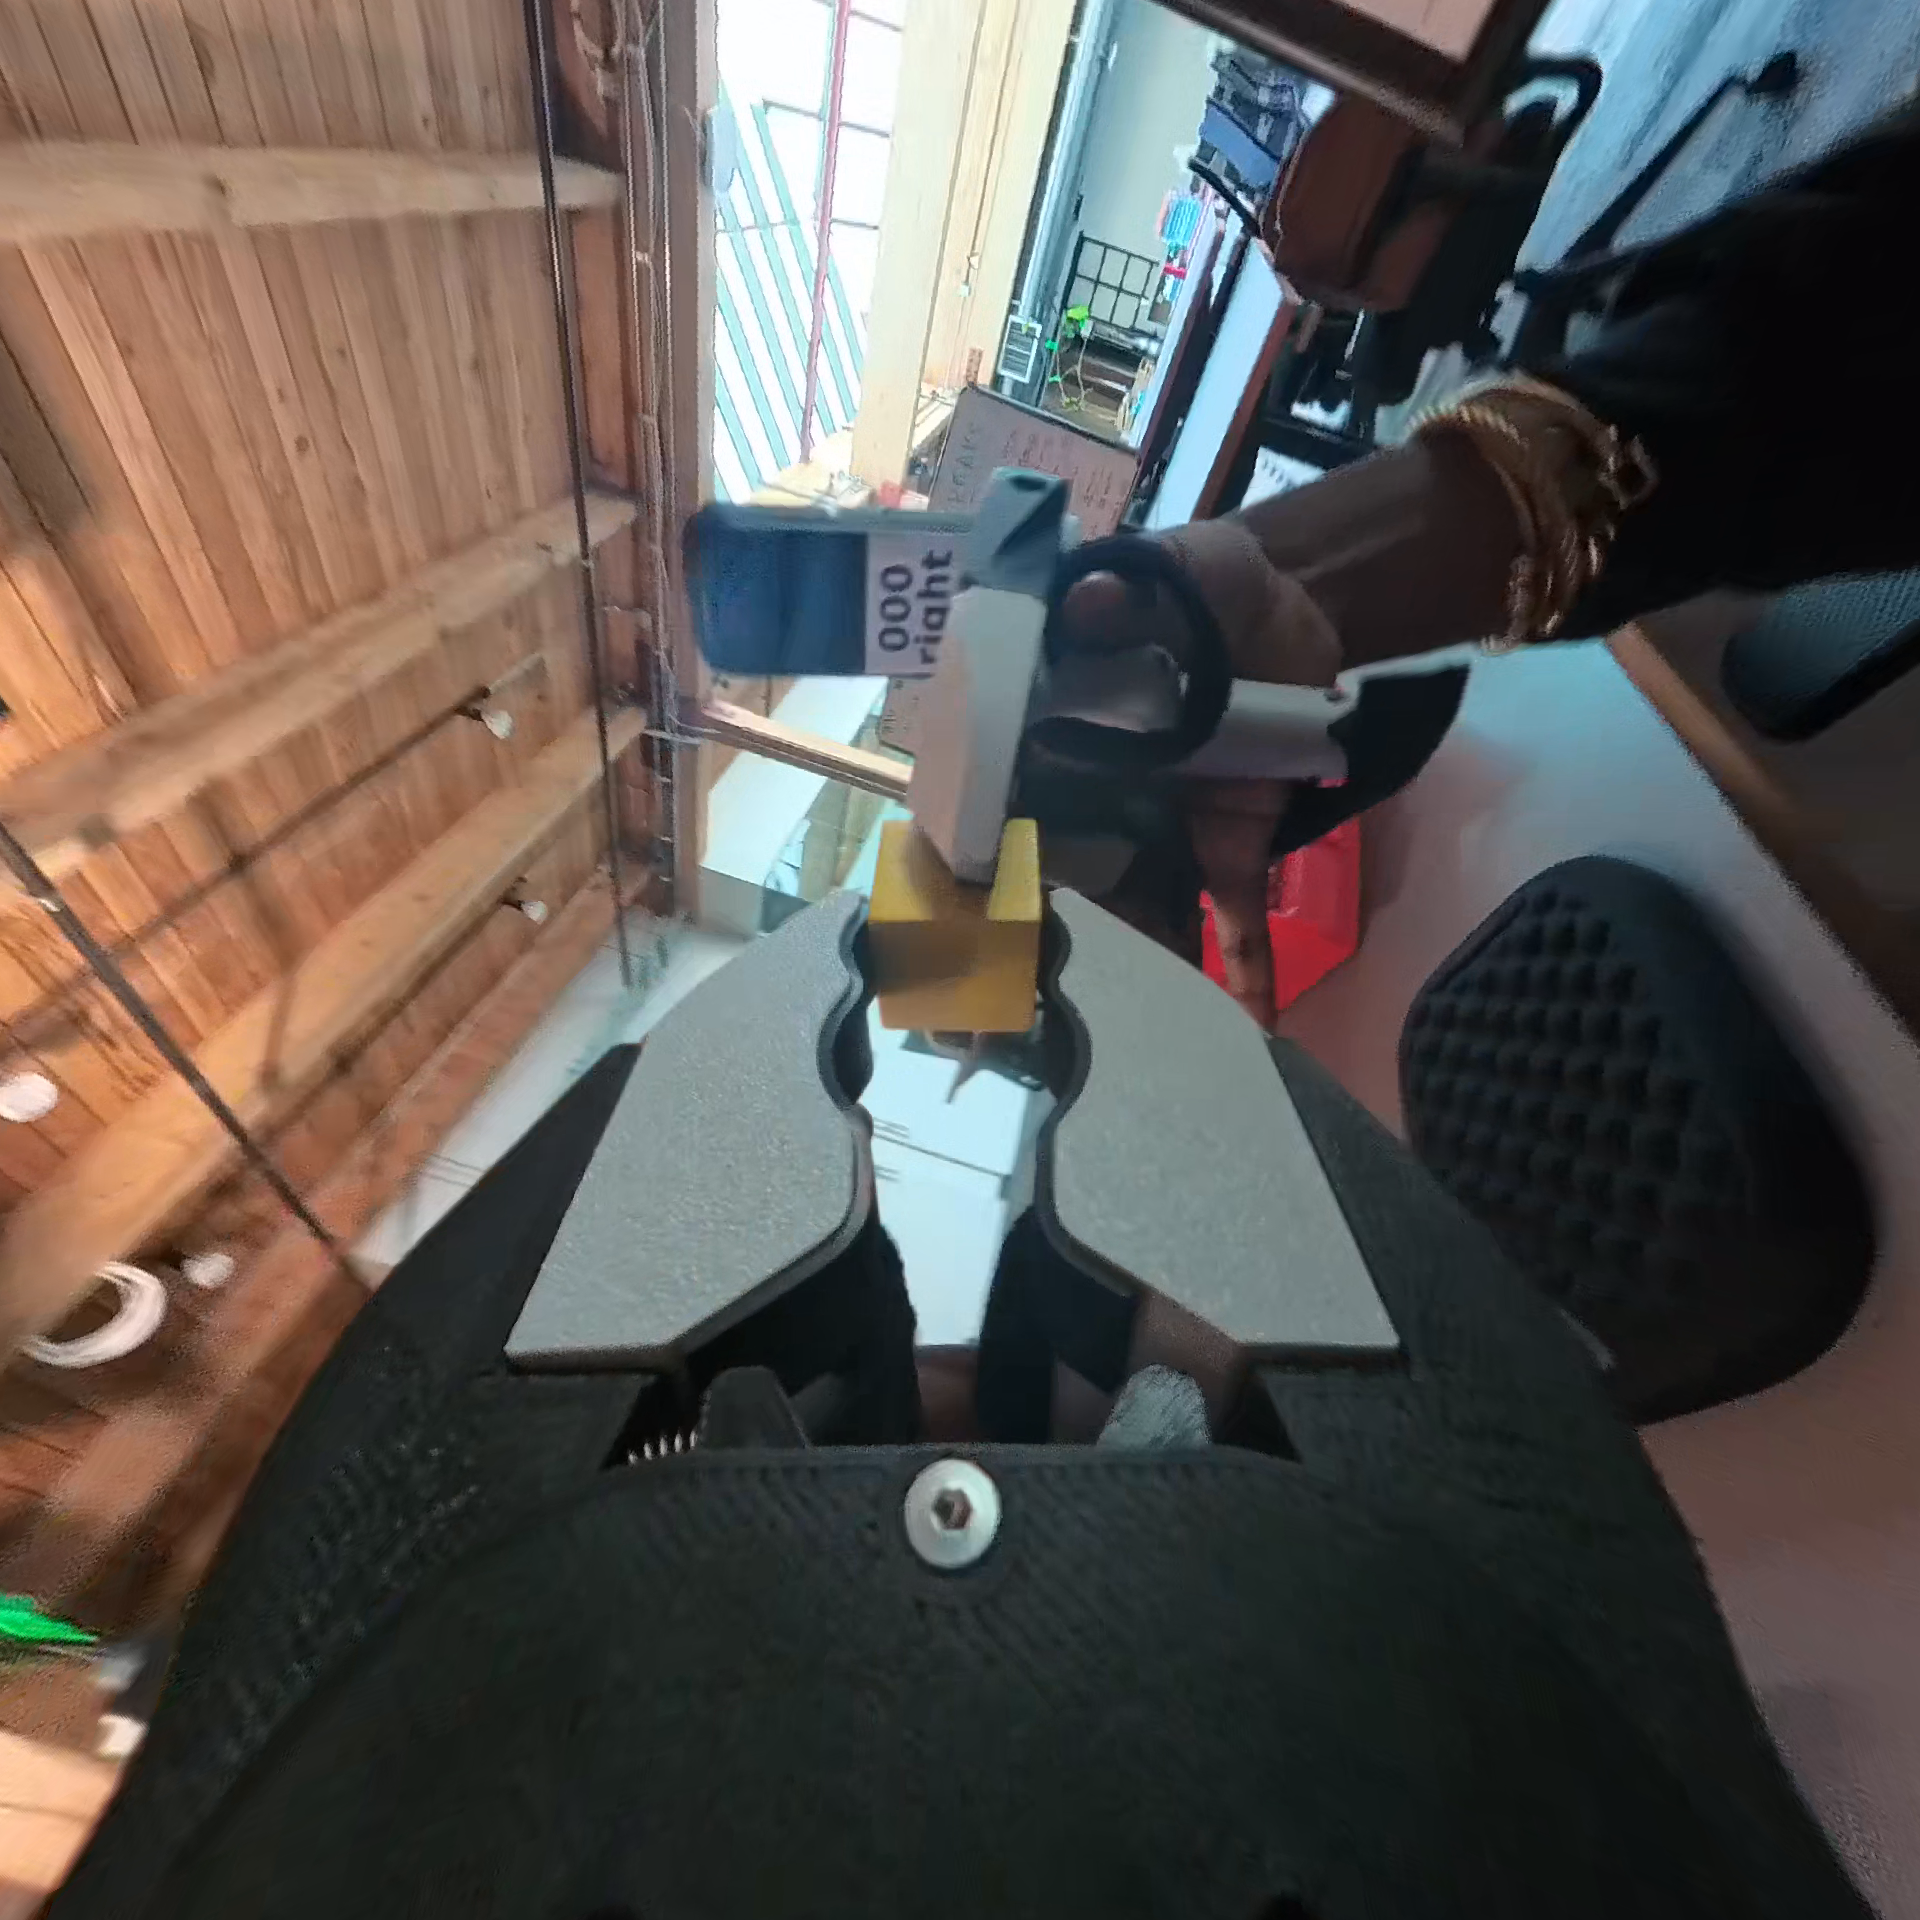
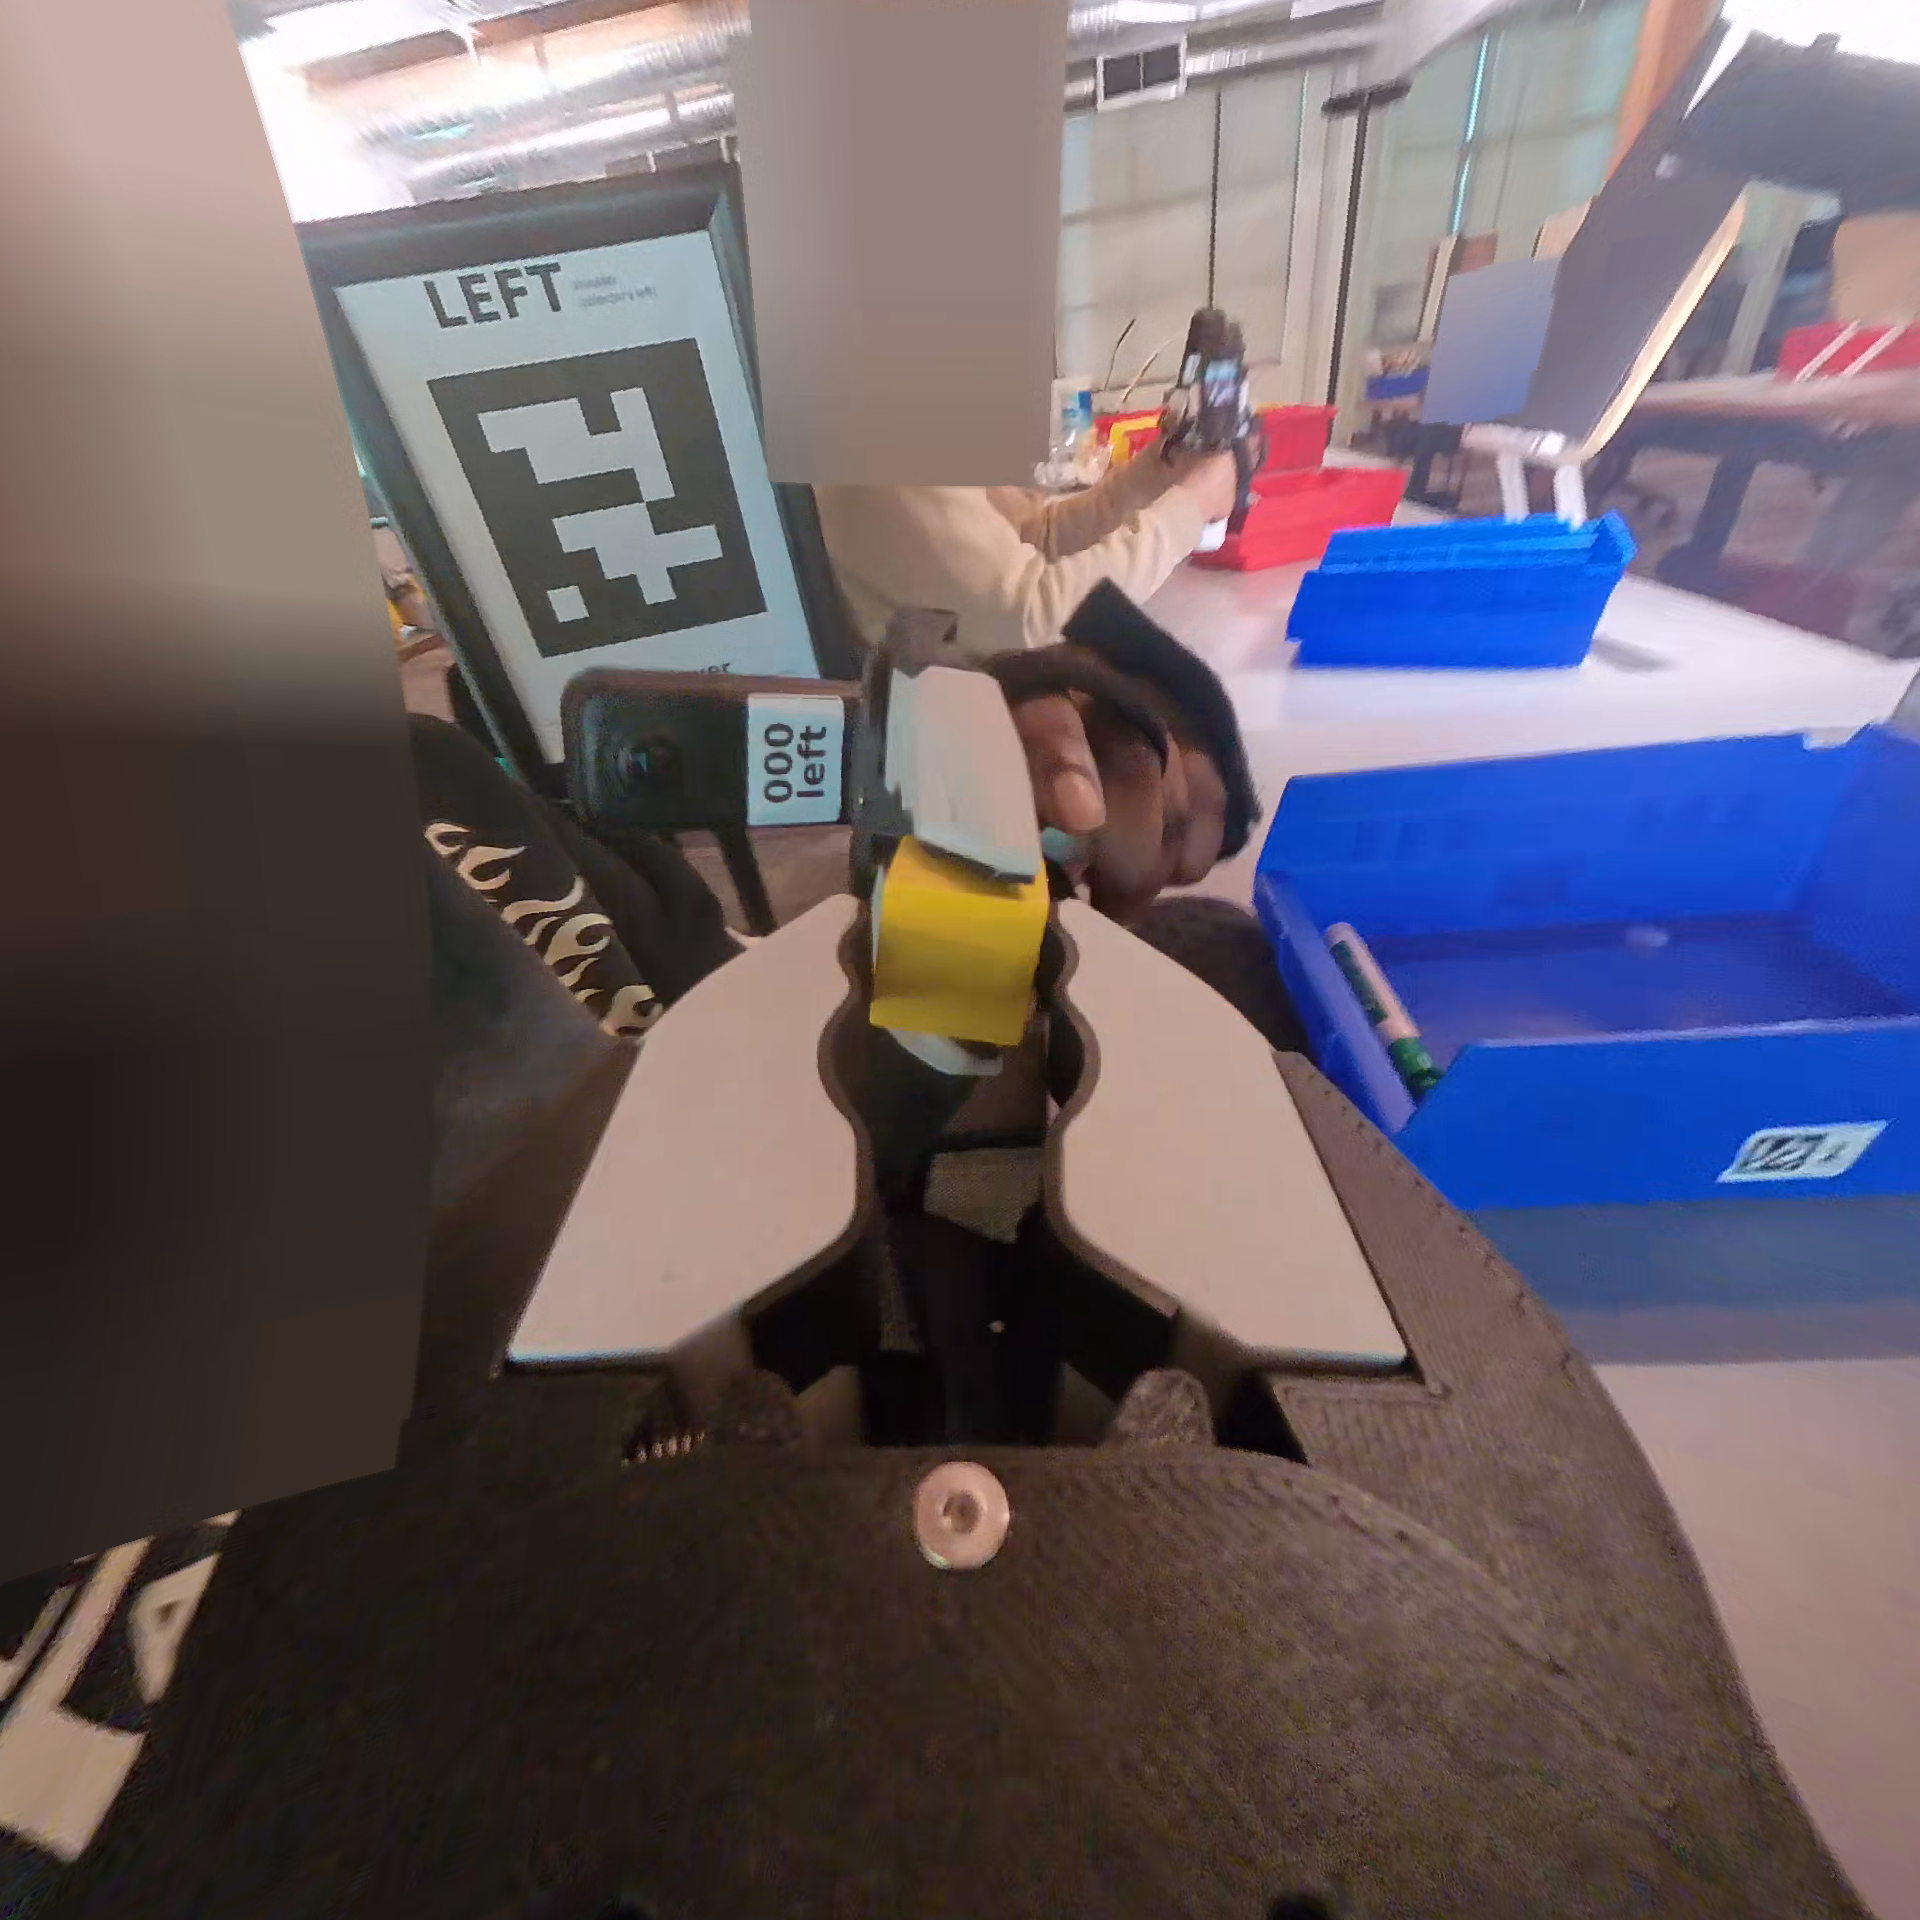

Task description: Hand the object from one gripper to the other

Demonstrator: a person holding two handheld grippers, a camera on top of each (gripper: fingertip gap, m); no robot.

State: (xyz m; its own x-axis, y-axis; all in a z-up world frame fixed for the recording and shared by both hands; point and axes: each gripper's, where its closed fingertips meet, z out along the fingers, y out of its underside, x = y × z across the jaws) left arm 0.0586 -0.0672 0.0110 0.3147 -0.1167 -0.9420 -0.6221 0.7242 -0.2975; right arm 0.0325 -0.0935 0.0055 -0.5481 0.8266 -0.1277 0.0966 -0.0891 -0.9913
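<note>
Fingers (image 1: pixel 868 997) of left gripper (image 1: pixel 956 971) clamped on lower half of yellow block (image 1: pixel 956 966), tips pressing its two side faces; in right wrist view, right gripper (image 2: pixel 956 971) likewise closed on the block (image 2: pixel 956 961) between its fingers (image 2: pixel 1060 987), so both hold it at once, midair, well above table (image 2: pixel 1714 1455). Seen from left, grey finger of right gripper (image 1: pixel 971 769) laid across block's top notch; from right, left gripper (image 2: pixel 961 790) biting the far upper edge. Grips crossed at near right angles, no clash of tips. Block roughly cubic, no clear long axis. Judged mid-handover: one side must let go and draw straight back. Which gives cannot be told. Around: blue bin (image 2: pixel 1621 1091) with marker (image 2: pixel 1382 1013) to the right below, chair back (image 1: pixel 1621 1132), person's hand (image 1: pixel 1195 623) on right handle. Nothing in the retreat path, though a slack grip could drop the block
</note>
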